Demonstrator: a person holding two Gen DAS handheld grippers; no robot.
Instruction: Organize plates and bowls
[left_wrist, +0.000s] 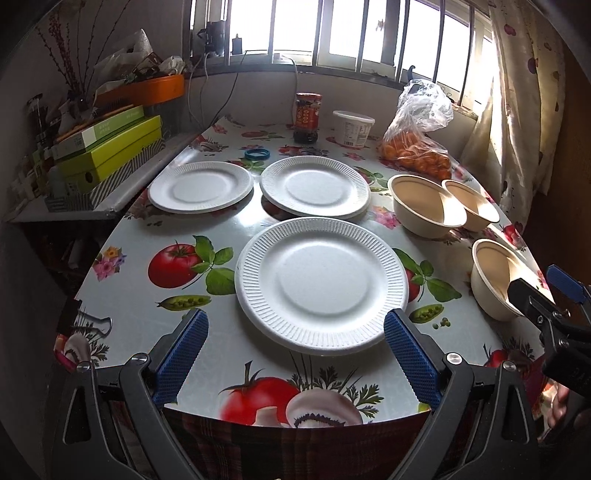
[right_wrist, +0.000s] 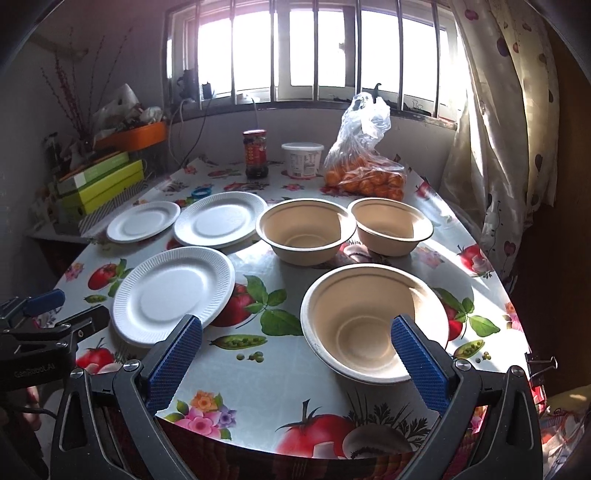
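- Left gripper (left_wrist: 295, 350) gapes wide at the table's (left_wrist: 147, 236) near edge, gripping nothing, nearest plate (left_wrist: 321, 284) just ahead.
- Right gripper (right_wrist: 295, 354) equally wide, empty, one finger (right_wrist: 419, 363) overlapping the nearest bowl's (right_wrist: 369, 321) rim.

Three white plates (left_wrist: 321, 282), three beige bowls (right_wrist: 369, 321), one jar (right_wrist: 256, 153), one tub (right_wrist: 302, 159).

Left claw (right_wrist: 55, 308) body: we are reading "GenRobot.AI" in pale letters on its black housing.
Red-labelled jar (right_wrist: 255, 153): we are seeing print, too small to read.
White tub (right_wrist: 302, 160): we are making out a printed panel, illegible.
Green boxes (left_wrist: 110, 147): lettering too blurred.
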